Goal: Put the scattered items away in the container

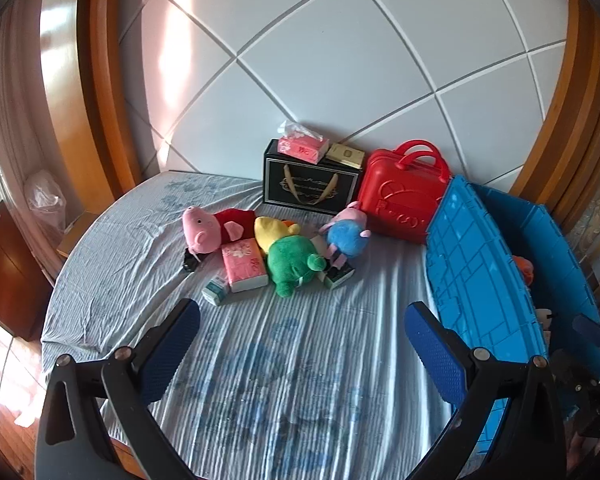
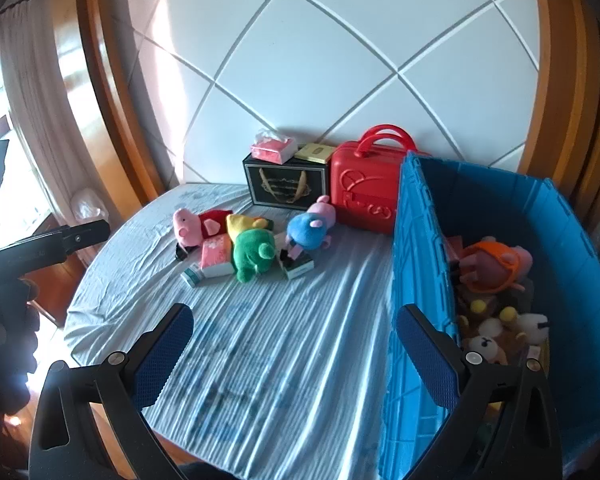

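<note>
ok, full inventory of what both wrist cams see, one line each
bin: 1, blue, right on bed, holds plush toys
pig plush: 1, pink with red dress, left of pile
yellow plush: 1, yellow, behind green plush
green plush: 1, green, pile centre
blue pig plush: 1, blue and pink, right of pile
tissue pack: 1, pink, left of green plush
small boxes: 2, green-white, front of pile
gift box: 1, black, by headboard
suitcase: 1, red, right of gift box
left gripper: fingers open, empty
right gripper: fingers open, empty
</note>
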{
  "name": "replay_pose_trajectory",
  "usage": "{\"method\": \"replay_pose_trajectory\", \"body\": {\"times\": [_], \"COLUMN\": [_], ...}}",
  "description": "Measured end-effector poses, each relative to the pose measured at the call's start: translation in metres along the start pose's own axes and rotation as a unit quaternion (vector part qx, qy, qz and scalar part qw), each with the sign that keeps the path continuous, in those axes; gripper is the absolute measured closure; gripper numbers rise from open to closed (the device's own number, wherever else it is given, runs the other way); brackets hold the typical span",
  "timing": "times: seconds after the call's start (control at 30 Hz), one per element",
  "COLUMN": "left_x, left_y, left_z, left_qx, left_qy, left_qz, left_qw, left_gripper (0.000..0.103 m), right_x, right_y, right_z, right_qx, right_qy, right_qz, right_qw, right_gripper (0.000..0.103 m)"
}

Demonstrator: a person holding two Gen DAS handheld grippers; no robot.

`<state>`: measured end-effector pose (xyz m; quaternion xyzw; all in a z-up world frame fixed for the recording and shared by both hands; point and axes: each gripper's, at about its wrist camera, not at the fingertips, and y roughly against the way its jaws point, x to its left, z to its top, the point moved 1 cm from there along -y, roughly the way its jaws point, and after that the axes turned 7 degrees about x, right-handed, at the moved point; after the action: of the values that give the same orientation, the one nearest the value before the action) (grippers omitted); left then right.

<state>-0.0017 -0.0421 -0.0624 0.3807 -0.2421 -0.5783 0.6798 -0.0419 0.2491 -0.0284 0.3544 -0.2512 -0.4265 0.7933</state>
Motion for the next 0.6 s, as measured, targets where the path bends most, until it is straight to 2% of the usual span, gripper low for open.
{"method": "replay_pose_trajectory", "body": {"times": [0.27, 0.6], "left_x": [0.057, 0.135], "left_y": [-0.038, -0.112], "left_z": [0.007, -0.002], "left_qx": [0.002, 0.035], "left_qy": [-0.008, -0.042], "left_qz": [0.027, 0.012], "left_qw": [0.9996, 0.9984], "left_gripper": [0.0, 0.0], "right_x": [0.031, 0.093], "right_y": [-0.032, -0.086], "right_z": [0.005, 0.011], "right_qx": [-0.003, -0.012], "right_qy": [-0.004, 0.0], "right_qz": [0.01, -0.001], "right_qw": [1.0, 1.0], "right_gripper": [0.0, 0.0]}}
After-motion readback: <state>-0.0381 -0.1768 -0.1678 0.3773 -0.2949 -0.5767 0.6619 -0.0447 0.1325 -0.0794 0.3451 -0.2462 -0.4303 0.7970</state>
